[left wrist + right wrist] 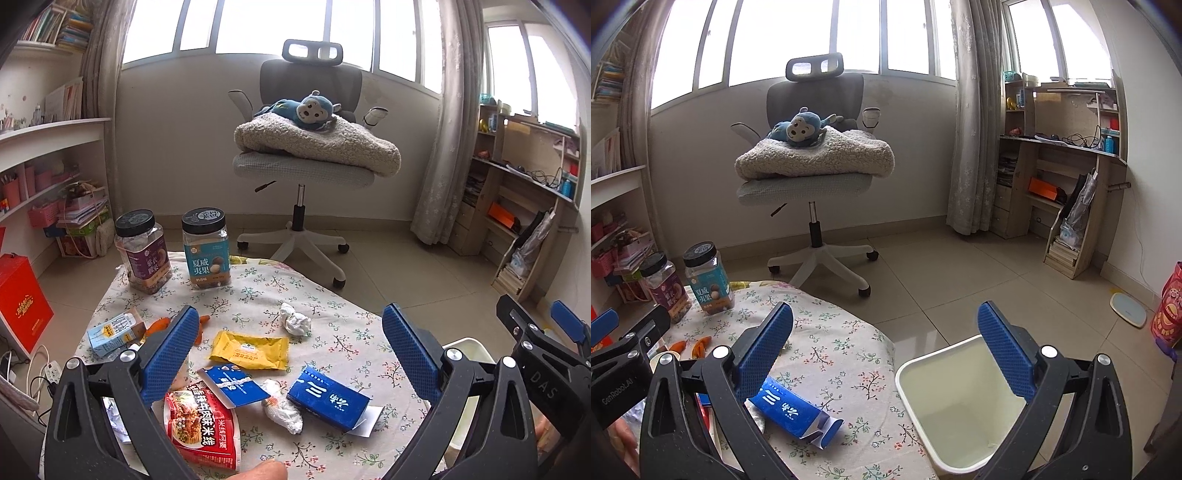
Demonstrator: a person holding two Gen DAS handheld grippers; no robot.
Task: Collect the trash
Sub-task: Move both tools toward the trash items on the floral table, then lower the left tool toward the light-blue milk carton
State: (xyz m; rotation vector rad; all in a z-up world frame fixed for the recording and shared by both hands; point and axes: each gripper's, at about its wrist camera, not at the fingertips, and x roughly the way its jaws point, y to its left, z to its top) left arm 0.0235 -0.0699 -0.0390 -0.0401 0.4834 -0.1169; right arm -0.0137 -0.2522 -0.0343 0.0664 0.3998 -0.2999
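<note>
The left tool (290, 354) hangs above the tabletop (332, 325) with its two blue fingers (170, 354) spread wide apart and nothing between them. The right tool (886, 354) is also wide open and empty, and it hangs over the edge of the tabletop, partly above a white trash bin (916, 398) that stands on the floor just beside the tabletop; the inside of the bin looks bare as far as I can see. The trash lies spread on the flowered cloth. Nearest to the left tool there is a red noodle packet (203, 428), and touching it a blue wrapper (236, 384). Just to the right of them lies a crumpled white plastic wrap (282, 408), and beside that a dark blue carton (328, 400) lying on its side, with one end torn open. A little farther away a yellow snack packet (249, 349) lies flat, and behind it, apart from it, a crumpled white tissue (294, 319). On the left side there is a small light blue milk carton (114, 332), and some orange peel pieces (160, 326) near it, partly hidden behind the left finger. At the far edge of the tabletop two nut jars with black lids stand upright side by side, one with a purple label (144, 251) and one with a teal label (206, 247). Beyond the tabletop an office chair (306, 155) stands on the tiled floor, with a folded fleece blanket (317, 142) on the seat and a blue monkey toy (306, 110) on top.
</note>
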